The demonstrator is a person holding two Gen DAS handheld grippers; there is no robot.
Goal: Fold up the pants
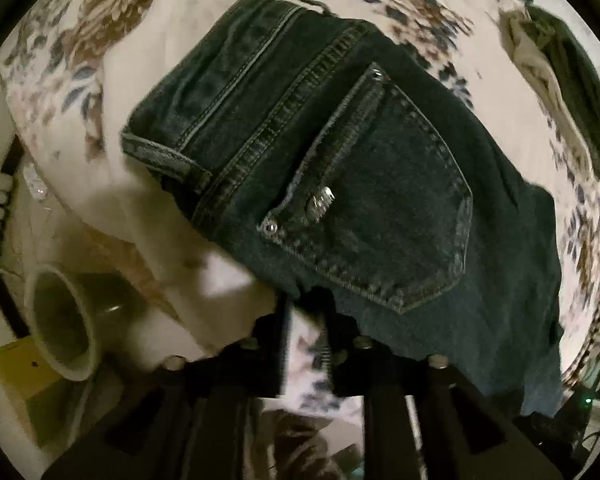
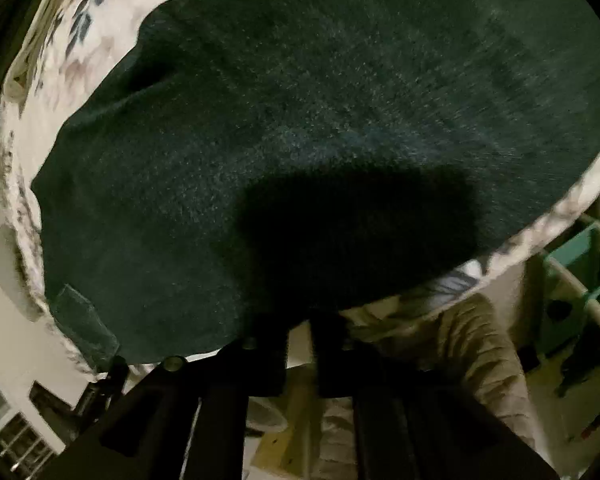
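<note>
In the left wrist view, the far left edge shows a pale cylindrical container (image 1: 60,320) lying below the bed's edge, blurred and dim, its contents unreadable. To its right the dark denim pants (image 1: 340,168) lie on the floral bedsheet (image 1: 80,60), back pocket (image 1: 384,216) facing up, waistband toward the upper left with a belt loop at the top. The left tongs (image 1: 306,312) sit at the near hem of the cloth, just under the pocket; their fingers stand a little apart with floral sheet visible between them, and the tips meet the denim's edge, but whether they pinch fabric cannot be told because the tips merge with the dark cloth. At the upper right, a heap of pale and dark green clothing (image 1: 548,52) is cut off by the lens rim.

In the right wrist view, a strip of floral sheet (image 2: 60,60) shows at left, then the pants (image 2: 300,120) fill nearly the whole frame, smeared by motion. The right tongs (image 2: 300,320) reach the near edge beneath a deep shadow that hides the tips; I cannot tell their state. A beige sleeve (image 2: 480,352) appears lower right.
</note>
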